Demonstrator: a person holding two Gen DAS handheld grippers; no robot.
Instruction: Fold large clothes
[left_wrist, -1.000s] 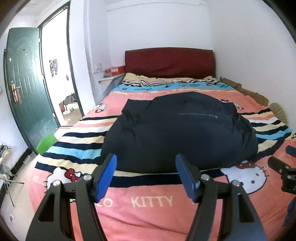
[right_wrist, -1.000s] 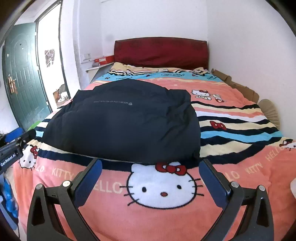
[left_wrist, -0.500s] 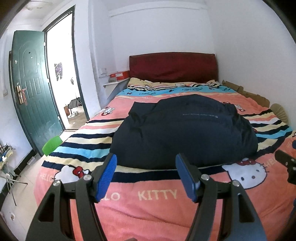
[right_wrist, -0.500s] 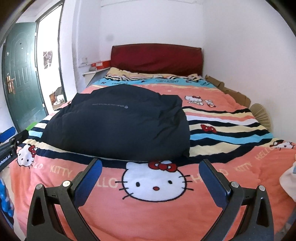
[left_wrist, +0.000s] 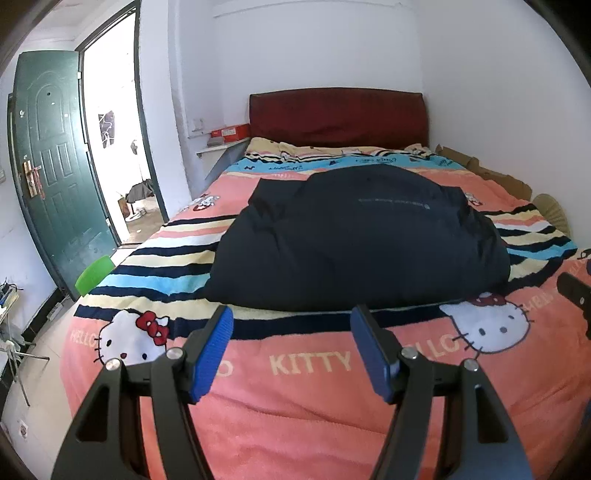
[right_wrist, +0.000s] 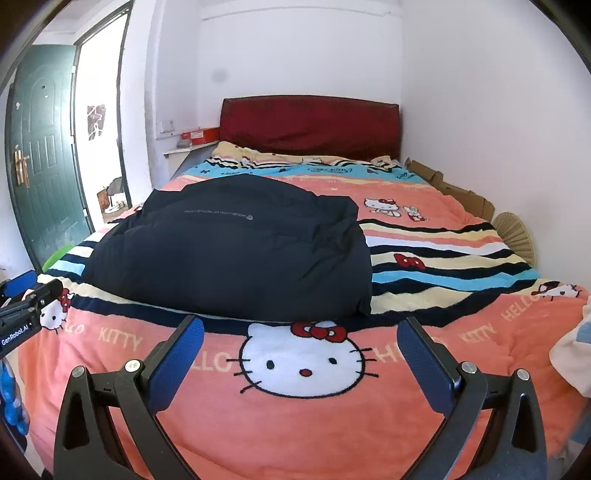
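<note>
Nearest the cameras, the left gripper (left_wrist: 291, 350) has its blue pads apart with nothing between them, hanging above the foot edge of the bed (left_wrist: 258, 413). The right gripper (right_wrist: 301, 360) stands wider still, also empty, over the same foot edge but nearer the right side. Neither touches cloth.

Just beyond them the pink cartoon blanket (right_wrist: 480, 336) covers the bed, plush and loose. The risk here is that a pad diving low for the garment's near hem pinches the blanket as well, so that both lift together and the fold drags the bedding.

Past that, across the middle of the bed and nearer its left edge than its right, lies the dark navy jacket (left_wrist: 362, 243), already a puffy bundle with its near hem close to the foot end. It looks thick and springy; a shallow bite on one layer would likely slip or peel only the top layer, letting the bundle open. Uneven pulls from the two sides could skew it toward the left edge, where it might slide off.

Farthest, the striped pillows (right_wrist: 280, 157) and red headboard (right_wrist: 310, 125) lie well clear.
</note>
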